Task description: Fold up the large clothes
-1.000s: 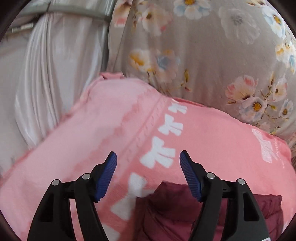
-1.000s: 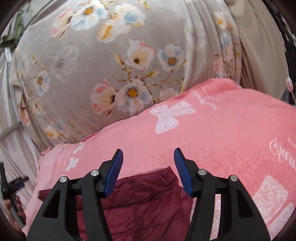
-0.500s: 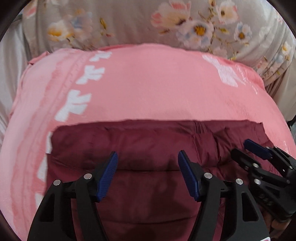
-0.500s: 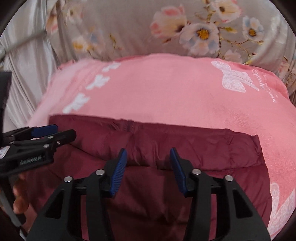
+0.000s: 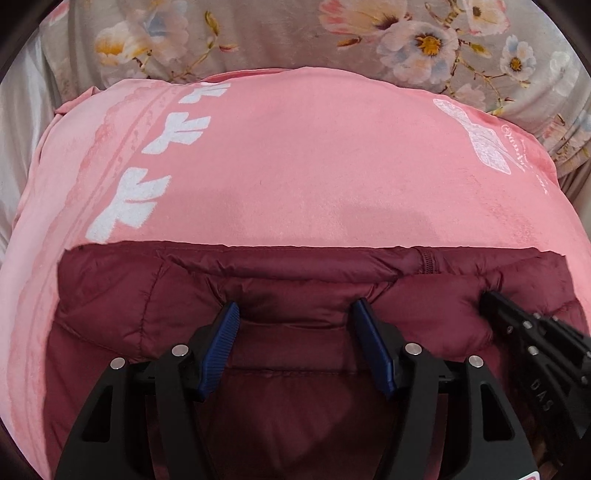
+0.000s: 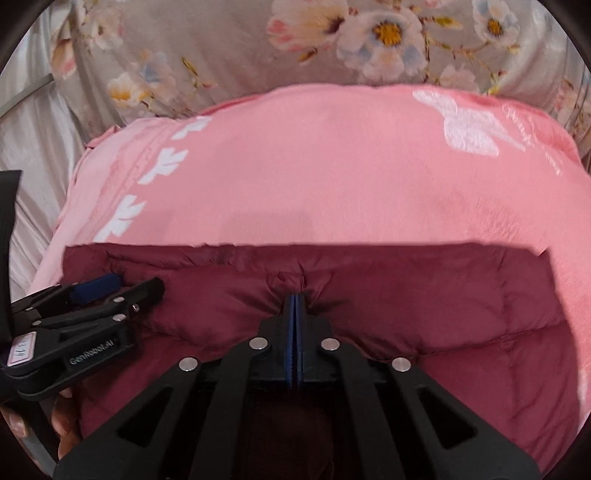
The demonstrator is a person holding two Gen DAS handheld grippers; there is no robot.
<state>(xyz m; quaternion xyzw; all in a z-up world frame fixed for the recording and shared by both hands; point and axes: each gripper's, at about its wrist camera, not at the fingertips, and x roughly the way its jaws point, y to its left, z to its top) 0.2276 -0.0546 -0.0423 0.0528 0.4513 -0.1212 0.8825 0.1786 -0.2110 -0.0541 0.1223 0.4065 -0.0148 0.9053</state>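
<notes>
A maroon puffer jacket (image 5: pixel 280 280) lies flat on a pink blanket (image 5: pixel 295 166), its far edge straight across both views. My left gripper (image 5: pixel 295 314) is open, its blue pads resting on a padded fold of the jacket's left part. My right gripper (image 6: pixel 294 299) is shut on a pinch of the jacket (image 6: pixel 406 295) near the middle of its top roll. The right gripper shows at the right edge of the left wrist view (image 5: pixel 491 299); the left gripper shows at the left of the right wrist view (image 6: pixel 110 288).
The pink blanket (image 6: pixel 314 166) with white bow prints covers the bed. A grey floral cover (image 5: pixel 295 33) rises behind it. Pale curtain fabric (image 6: pixel 33 147) hangs at the left.
Both grippers have dropped onto the jacket's far fold. The right gripper has closed on the fabric. The left gripper has stayed open.
</notes>
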